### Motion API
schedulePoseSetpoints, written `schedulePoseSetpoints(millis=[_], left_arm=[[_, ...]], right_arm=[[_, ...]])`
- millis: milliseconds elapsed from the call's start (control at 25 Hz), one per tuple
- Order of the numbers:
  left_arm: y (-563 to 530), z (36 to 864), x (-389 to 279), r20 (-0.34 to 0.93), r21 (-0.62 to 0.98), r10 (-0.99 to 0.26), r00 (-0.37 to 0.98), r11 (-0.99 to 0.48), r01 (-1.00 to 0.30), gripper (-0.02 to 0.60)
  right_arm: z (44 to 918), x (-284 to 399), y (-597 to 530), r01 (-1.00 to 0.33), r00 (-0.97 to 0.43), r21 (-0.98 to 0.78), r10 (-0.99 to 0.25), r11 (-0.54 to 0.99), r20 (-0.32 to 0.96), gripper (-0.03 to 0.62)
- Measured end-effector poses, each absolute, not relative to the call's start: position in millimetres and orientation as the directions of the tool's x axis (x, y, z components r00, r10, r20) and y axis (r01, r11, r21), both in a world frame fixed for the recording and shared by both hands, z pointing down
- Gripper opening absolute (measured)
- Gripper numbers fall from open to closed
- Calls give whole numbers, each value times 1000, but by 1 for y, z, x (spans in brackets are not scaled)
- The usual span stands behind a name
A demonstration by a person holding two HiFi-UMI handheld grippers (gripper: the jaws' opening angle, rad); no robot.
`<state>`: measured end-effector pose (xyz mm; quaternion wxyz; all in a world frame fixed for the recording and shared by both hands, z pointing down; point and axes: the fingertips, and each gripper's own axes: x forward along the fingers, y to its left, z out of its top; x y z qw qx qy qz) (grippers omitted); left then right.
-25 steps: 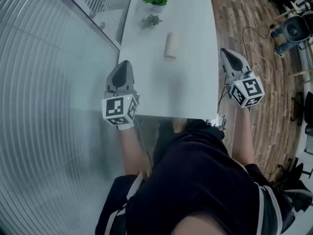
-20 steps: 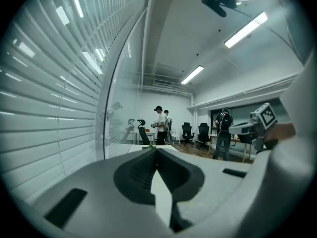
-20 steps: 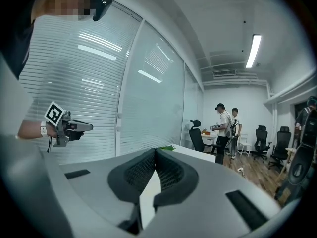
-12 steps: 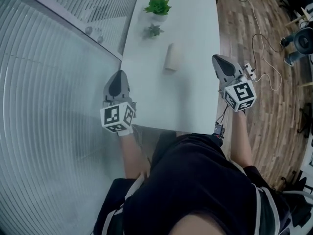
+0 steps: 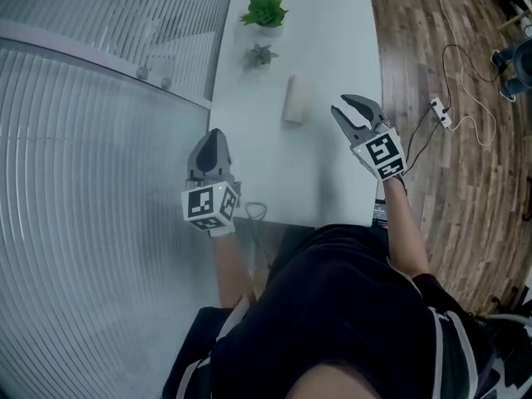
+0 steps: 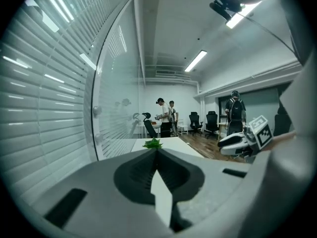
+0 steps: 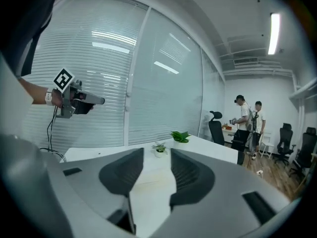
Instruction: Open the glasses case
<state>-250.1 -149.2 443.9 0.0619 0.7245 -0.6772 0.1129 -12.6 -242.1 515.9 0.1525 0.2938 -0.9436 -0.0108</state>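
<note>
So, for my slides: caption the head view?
Right gripper, empty, opening near the glasses case on the white table; left gripper shut at the table edge.

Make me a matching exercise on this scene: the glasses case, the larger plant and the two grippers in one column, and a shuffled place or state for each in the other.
Column one:
1. glasses case
2. larger plant
3. left gripper
4. right gripper

Column two:
A. stands at the far end of the table
B. jaws together, at the table's left near corner
C. lies mid-table, untouched
D. jaws apart, by the table's right edge

Pairs: 1-C, 2-A, 3-B, 4-D.

The right gripper's jaws are opening, with nothing between them.
</note>
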Motion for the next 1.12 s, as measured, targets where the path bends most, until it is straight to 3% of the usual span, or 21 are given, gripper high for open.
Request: schedulePoseSetpoints(millis=[40, 80, 280, 440, 880, 1120], left_arm=[[-149, 445, -251, 253, -64, -966, 60, -78, -995, -2], [-149, 446, -251, 260, -66, -964, 62, -82, -994, -2], [-133, 455, -265, 310, -81, -949, 62, -92, -993, -2], [-105, 477, -270, 393, -87, -918, 52, -93, -992, -2], [-63, 509, -301, 506, -77, -862, -30, -10, -997, -2], [-67, 512, -304, 498, -69, -867, -19, -17, -998, -2]], right_arm=[[520, -18, -242, -542, -786, 108, -549, 833, 284, 198], [526, -24, -242, -536, -789, 110, -543, 837, 287, 202], [578, -64, -237, -461, -774, 239, -519, 855, 364, 201], [645, -91, -237, -191, -684, 558, -517, 808, 515, 201], [710, -129, -228, 140, -687, 634, -387, 760, 615, 189], [716, -134, -227, 192, -681, 650, -377, 735, 628, 142]])
